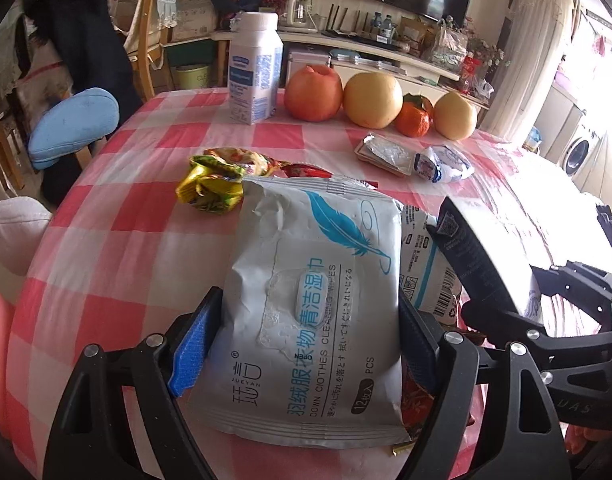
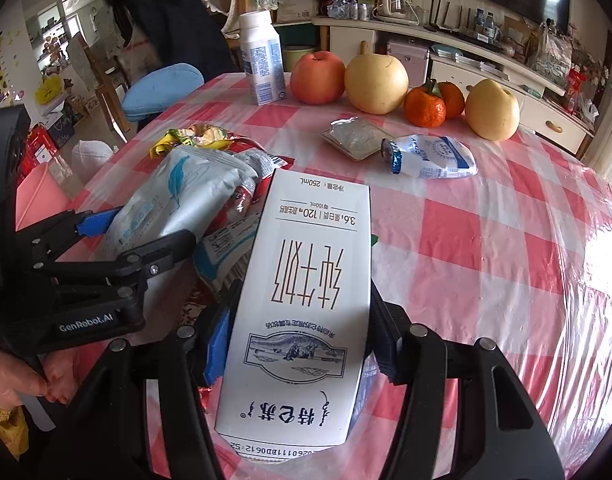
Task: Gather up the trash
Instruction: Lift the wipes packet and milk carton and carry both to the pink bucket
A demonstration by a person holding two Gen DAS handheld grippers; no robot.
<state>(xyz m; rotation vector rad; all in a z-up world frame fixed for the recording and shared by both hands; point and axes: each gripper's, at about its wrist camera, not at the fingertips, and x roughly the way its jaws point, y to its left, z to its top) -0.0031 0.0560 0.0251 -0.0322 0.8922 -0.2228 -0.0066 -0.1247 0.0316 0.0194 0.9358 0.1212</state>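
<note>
My left gripper is shut on a grey wet-wipes pack with a blue feather print, held above the checked table; the pack also shows in the right wrist view. My right gripper is shut on a white 250 mL milk carton, held beside the left gripper; the carton shows in the left wrist view. On the table lie a yellow-green crumpled wrapper, a crushed white-blue pouch and an empty plastic tray.
A white bottle, an apple, two pears and tangerines stand at the table's far edge. A blue chair cushion is at the left. A person stands behind the table.
</note>
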